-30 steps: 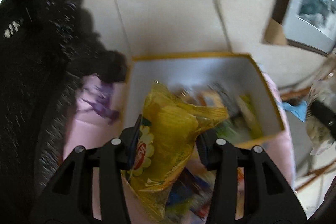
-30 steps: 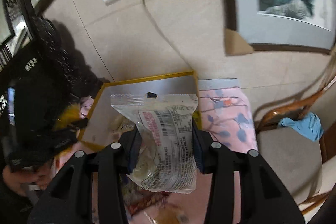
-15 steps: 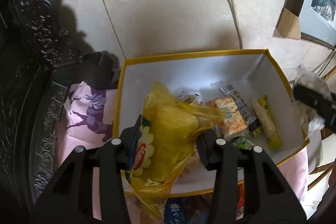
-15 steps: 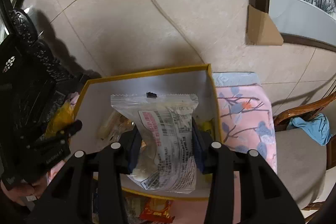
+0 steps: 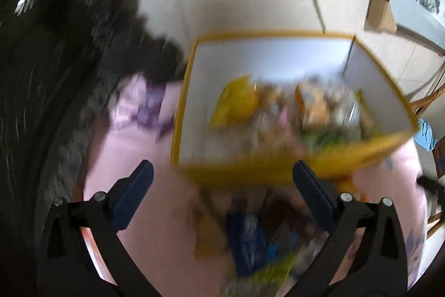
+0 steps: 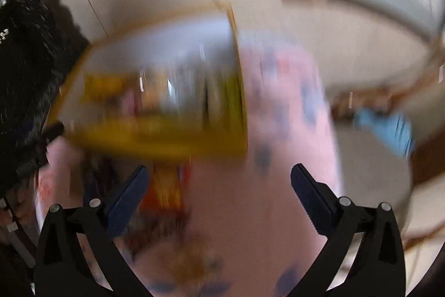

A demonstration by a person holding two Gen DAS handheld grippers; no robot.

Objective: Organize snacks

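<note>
both hand-held grippers (image 5: 222, 171) (image 6: 219, 177) gape empty before the snack-filled box (image 5: 250, 174).

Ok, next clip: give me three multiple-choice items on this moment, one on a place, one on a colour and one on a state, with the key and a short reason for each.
1. Where do the loose snack packets outside the box lie?
A. on the pink cloth in front of the box
B. on the wooden chair
C. on the tiled floor behind the box

2. What colour is the rim of the box?
A. red
B. yellow
C. green

3. How do the left gripper and the right gripper stand?
A. both shut on packets
B. left open, right shut on a packet
C. both open and empty

Key: 1 A, the blurred packets sit on the pink cloth between the box and the jaws. 2 B, a yellow edge runs round the white inside. 3 C, both pairs of jaws are spread wide with nothing between them.
</note>
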